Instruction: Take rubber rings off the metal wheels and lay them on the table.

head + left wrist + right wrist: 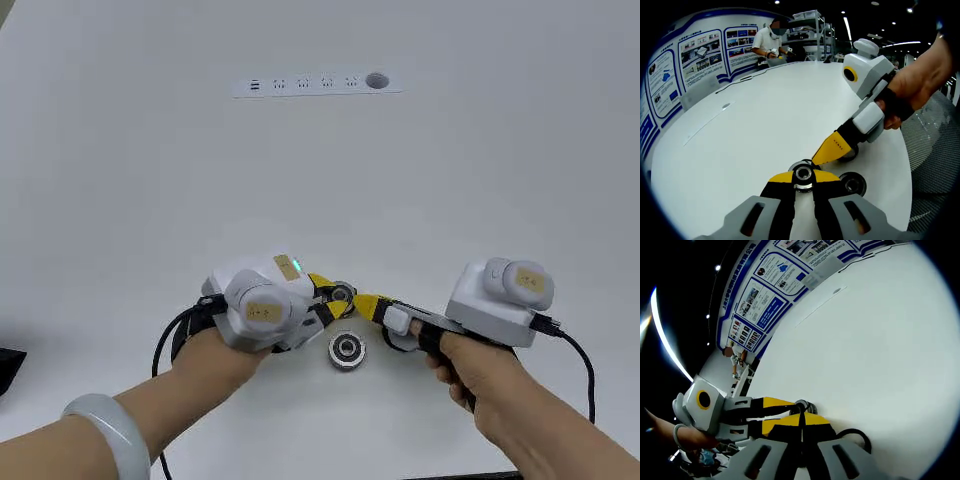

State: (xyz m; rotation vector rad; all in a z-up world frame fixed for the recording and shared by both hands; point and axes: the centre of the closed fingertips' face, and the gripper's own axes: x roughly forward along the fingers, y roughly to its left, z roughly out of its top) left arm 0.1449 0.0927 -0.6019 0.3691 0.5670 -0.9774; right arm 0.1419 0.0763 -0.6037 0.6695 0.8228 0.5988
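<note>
Your white counter (480,180) carries a power strip (318,84) near its far edge. Blue-framed poster panels (700,50) line the wall beyond it, with shelving (812,30) further back and strip lights (847,27) overhead.

Over the tabletop's (420,170) near edge, the left hand (215,355) holds the left hand-held gripper (335,297) clamped on a wheel (342,293). The right hand (480,370) aims the right hand-held gripper (362,303), jaws together, at that wheel.
</note>
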